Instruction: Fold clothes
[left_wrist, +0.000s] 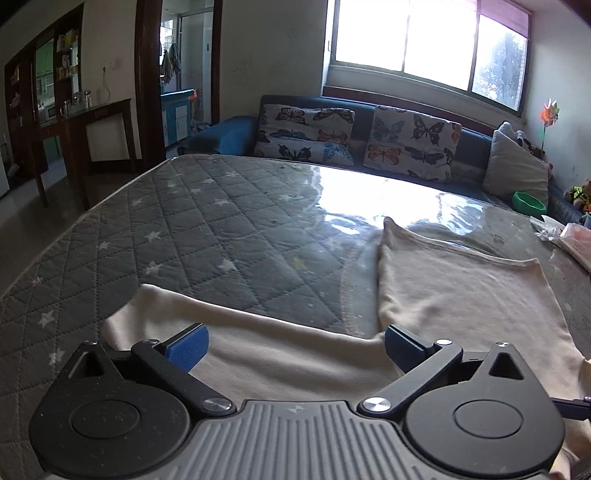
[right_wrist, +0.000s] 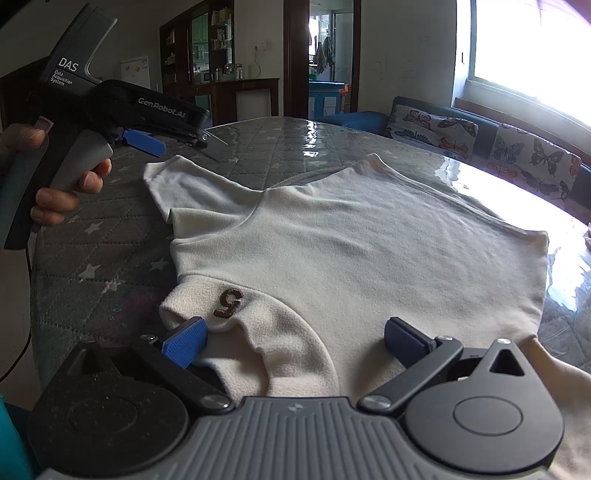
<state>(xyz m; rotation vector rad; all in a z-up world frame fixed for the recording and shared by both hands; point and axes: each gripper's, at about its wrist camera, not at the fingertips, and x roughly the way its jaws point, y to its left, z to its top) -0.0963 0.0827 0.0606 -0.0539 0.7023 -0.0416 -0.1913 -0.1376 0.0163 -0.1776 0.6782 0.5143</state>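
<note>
Right tongs (right_wrist: 293, 343) agape over cream top (right_wrist: 369, 240) — near hem cut off.

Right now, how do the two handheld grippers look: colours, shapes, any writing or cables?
Both grippers are black with round hinge housings, a ribbed grey centre plate, and blue ribbed pads on the jaws. The left gripper, seen from the side, has a grey pistol handle, white "DAS Data Acquisition System" and "GenRobot.AI" lettering, and a thin dark cable hanging below. The right gripper shows no lettering.
</note>
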